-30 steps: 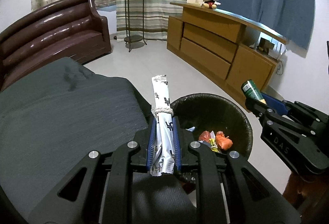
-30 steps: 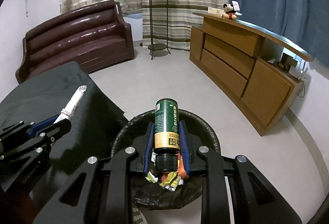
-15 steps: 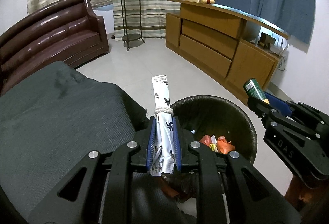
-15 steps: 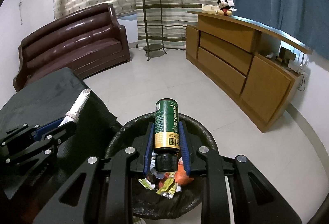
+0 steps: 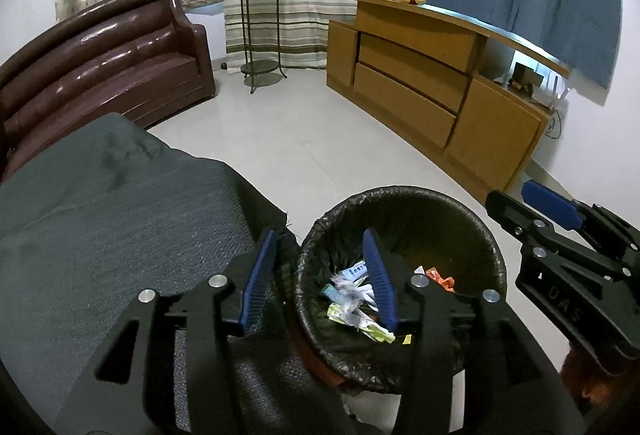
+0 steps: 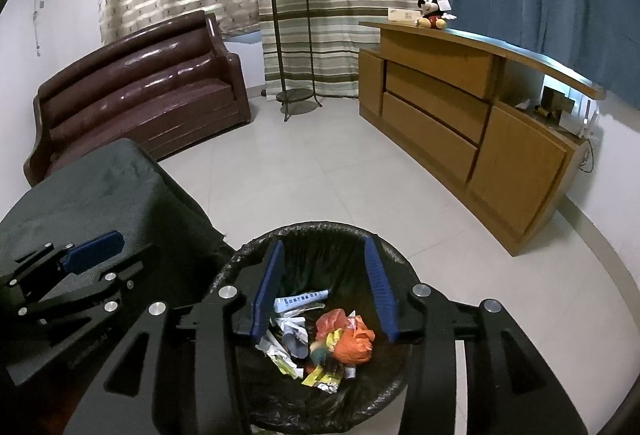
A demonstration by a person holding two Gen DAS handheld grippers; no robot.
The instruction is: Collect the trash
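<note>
A round bin lined with a black bag [image 5: 460,203] [image 6: 312,229] stands on the floor beside the dark cloth-covered table. Inside lie several pieces of trash: a white printed wrapper [image 6: 302,300], crumpled paper, an orange bag [image 6: 352,341] and a blurred green bottle [image 6: 320,351]. My left gripper [image 5: 322,275] is open and empty over the bin's left rim. My right gripper [image 6: 324,285] is open and empty above the bin's middle; it also shows at the right of the left wrist view [image 5: 532,207].
The dark cloth-covered table [image 5: 100,219] [image 6: 92,187] lies to the left. A brown sofa [image 6: 140,91] stands behind it. A plant stand [image 6: 292,47] is at the back, and a wooden cabinet [image 6: 460,115] runs along the right wall. Pale tiled floor [image 6: 320,171] lies between them.
Both grippers opened. The white wrapper left my left gripper and the green bottle left my right gripper; both now lie in the bin. Both grippers moved over the bin.
</note>
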